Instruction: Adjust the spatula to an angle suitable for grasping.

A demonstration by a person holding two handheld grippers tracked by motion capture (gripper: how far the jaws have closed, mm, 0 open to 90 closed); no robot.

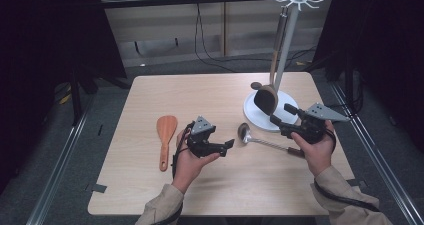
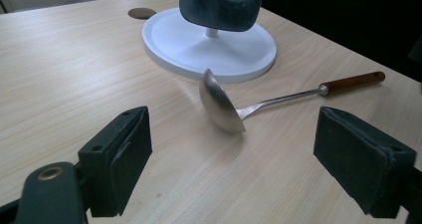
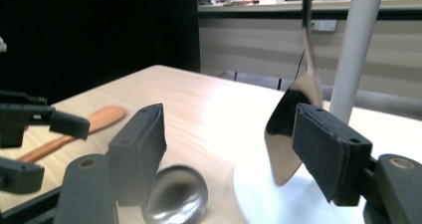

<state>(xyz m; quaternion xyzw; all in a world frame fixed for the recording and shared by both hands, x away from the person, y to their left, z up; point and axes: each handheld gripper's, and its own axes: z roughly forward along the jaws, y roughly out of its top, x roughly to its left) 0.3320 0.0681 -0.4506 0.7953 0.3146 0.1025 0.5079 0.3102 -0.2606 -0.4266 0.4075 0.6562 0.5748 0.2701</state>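
Note:
A steel ladle [image 1: 246, 133] lies on the table, bowl to the left, its brown-tipped handle running right under the person's right hand. My left gripper [image 1: 226, 148] is open just left of the bowl; in the left gripper view the ladle [image 2: 221, 104] lies ahead between its open fingers [image 2: 124, 159]. My right gripper [image 1: 282, 113] is open above the white stand base [image 1: 257, 119], pointing at a dark turner [image 1: 266, 99] that hangs from the stand. In the right gripper view the turner [image 3: 291, 129] hangs just beyond the open fingers [image 3: 331, 154], with the ladle bowl [image 3: 179, 194] below.
A wooden spatula [image 1: 165, 135] lies left of the left hand. The stand's white pole [image 1: 287, 45] rises to a hook ring at the top. A small dark disc [image 1: 256, 85] sits beside the base. The table's right edge is near the right hand.

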